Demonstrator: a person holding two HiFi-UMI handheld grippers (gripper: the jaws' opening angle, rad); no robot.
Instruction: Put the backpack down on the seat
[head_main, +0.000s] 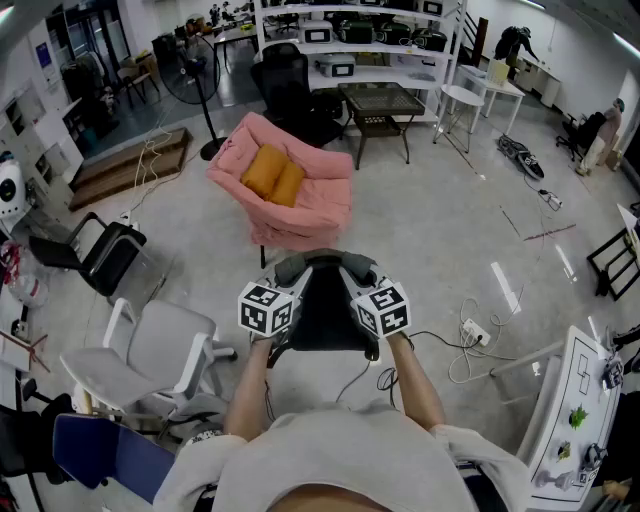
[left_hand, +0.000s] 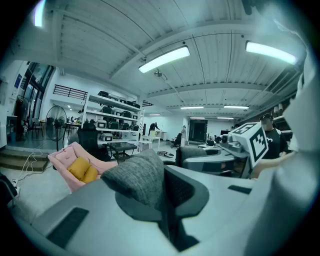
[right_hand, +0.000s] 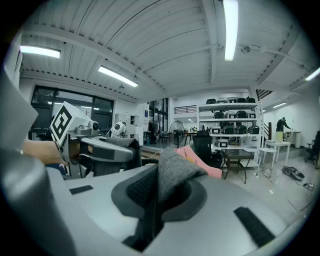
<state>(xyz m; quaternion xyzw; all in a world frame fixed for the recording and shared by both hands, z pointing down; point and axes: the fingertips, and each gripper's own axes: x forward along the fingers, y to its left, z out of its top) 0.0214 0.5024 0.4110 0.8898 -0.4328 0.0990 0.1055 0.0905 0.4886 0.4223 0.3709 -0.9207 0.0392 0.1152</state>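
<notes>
In the head view a black backpack (head_main: 326, 312) with grey shoulder straps (head_main: 300, 266) hangs in front of me, above the floor. My left gripper (head_main: 291, 272) is shut on the left strap and my right gripper (head_main: 358, 270) on the right one. The left gripper view has its gripper (left_hand: 164, 202) clamping grey strap fabric (left_hand: 140, 177). In the right gripper view the gripper (right_hand: 154, 200) pinches grey strap (right_hand: 172, 172) too. The seat, a pink armchair (head_main: 300, 200) with a yellow cushion (head_main: 272, 173), stands just beyond the bag, apart from it.
A white office chair (head_main: 160, 350) and a black chair (head_main: 100, 255) stand at my left. Behind the armchair are a black office chair (head_main: 290, 85), a floor fan (head_main: 195, 75), a dark table (head_main: 380, 105) and shelves (head_main: 350, 40). Cables (head_main: 470, 340) lie on the floor at right.
</notes>
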